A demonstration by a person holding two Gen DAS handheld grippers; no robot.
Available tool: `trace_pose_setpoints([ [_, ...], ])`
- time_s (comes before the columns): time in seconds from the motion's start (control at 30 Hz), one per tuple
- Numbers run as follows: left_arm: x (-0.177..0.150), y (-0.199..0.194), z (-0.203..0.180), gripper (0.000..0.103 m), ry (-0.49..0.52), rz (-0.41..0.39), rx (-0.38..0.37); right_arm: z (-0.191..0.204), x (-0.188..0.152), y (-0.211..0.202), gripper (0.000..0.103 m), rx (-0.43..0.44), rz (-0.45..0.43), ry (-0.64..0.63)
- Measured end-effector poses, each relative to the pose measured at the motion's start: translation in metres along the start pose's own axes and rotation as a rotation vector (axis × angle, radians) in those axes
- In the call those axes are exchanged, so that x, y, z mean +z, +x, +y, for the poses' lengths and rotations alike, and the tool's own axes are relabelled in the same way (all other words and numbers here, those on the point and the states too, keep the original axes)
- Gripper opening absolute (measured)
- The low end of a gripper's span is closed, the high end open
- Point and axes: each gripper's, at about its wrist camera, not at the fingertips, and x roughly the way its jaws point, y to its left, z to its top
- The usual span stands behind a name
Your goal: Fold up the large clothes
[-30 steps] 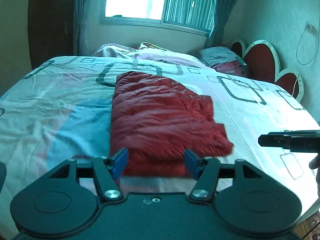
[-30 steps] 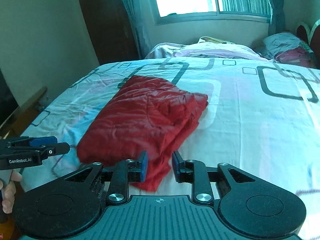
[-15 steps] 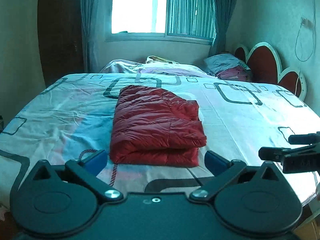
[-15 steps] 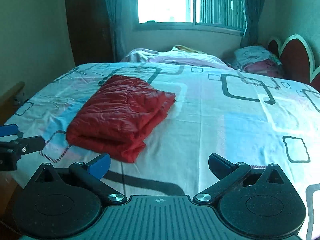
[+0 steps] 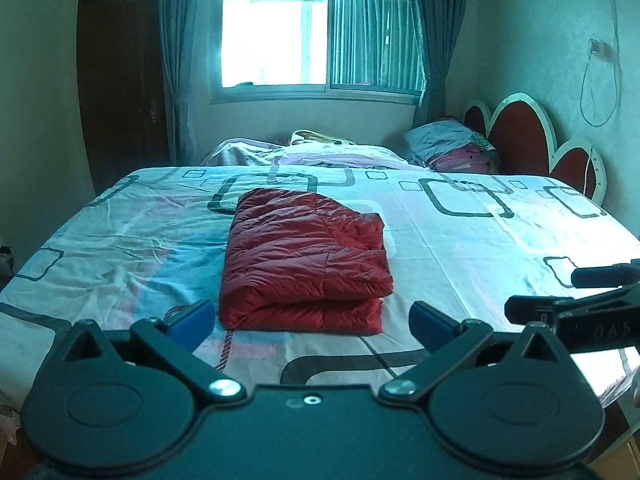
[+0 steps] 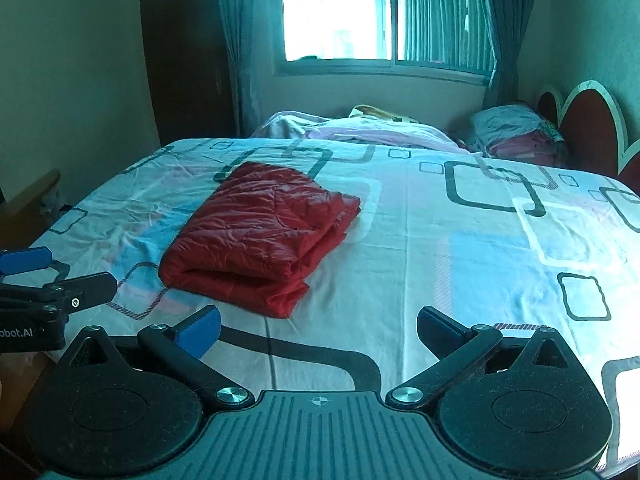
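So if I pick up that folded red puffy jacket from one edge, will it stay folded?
Probably not. The red jacket looks soft and quilted, so its stacked layers would likely flop open. Its shiny fabric suggests it is slippery. It looks puffy, so probably light for its bulk.

**Both grippers spread wide and empty**

The left black two-finger gripper with blue pads (image 5: 310, 318) fills the lower frame, jaws just opened, nothing between them. The right black blue-padded gripper (image 6: 318, 326) matches it, also just opened and empty.
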Motion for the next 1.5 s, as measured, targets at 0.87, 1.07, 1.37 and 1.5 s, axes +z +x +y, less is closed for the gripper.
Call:
trace_pose_setpoints([
  [0.87,0.0023,-0.0006,-0.0078,0.103,0.019,-0.006,0.005,-0.0044,0.0001,-0.0006,0.103,0.000,0.008,0.011],
  [1.07,0.0025,-0.0005,-0.0080,0.103,0.021,-0.005,0.005,-0.0037,-0.0001,-0.0014,0.103,0.001,0.006,0.009],
  [1.37,0.0035,-0.0013,-0.0058,0.103,0.020,-0.013,0.002,-0.0028,0.0003,-0.0022,0.103,0.000,0.004,0.007],
  [1.5,0.0034,-0.0016,-0.0041,0.103,0.018,-0.015,0.002,-0.0023,0.0001,-0.0034,0.103,0.000,0.002,0.005],
])
